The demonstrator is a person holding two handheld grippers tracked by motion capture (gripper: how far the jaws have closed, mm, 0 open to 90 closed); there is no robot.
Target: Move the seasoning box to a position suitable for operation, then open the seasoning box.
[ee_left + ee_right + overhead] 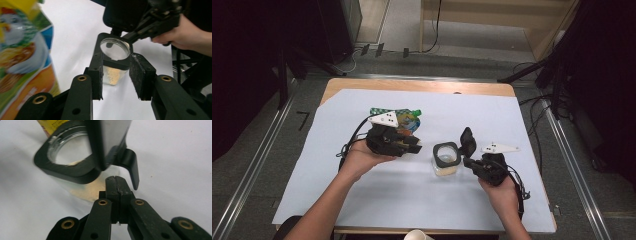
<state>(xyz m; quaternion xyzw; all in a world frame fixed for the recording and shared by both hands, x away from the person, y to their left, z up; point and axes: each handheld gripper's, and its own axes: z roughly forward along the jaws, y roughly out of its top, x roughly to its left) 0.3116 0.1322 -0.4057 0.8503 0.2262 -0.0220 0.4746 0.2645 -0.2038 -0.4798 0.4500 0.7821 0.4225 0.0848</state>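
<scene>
Clear jar (445, 159) w/ black square collar sits near middle of white sheet (362, 200); some pale yellow powder at its bottom. Jar = landmark. Flip lid (467, 141) stands open, hinged up on jar's right side.

Right gripper (472, 161) is just right of jar, tips touching or nearly touching collar by the hinge; in right gripper view (116, 185) jaws are clenched pad to pad, nothing visible between them, lid's latch tab just beyond.

Left gripper (414, 145) is left of jar, near but apart; left gripper view (116, 77) shows jaws part-open, pointing at jar, grasping nothing.

Colourful spout pouch (404, 119) lies behind-left of jar, partly under left gripper. Paper cup (418, 235) at near table edge, well apart from jar.
</scene>
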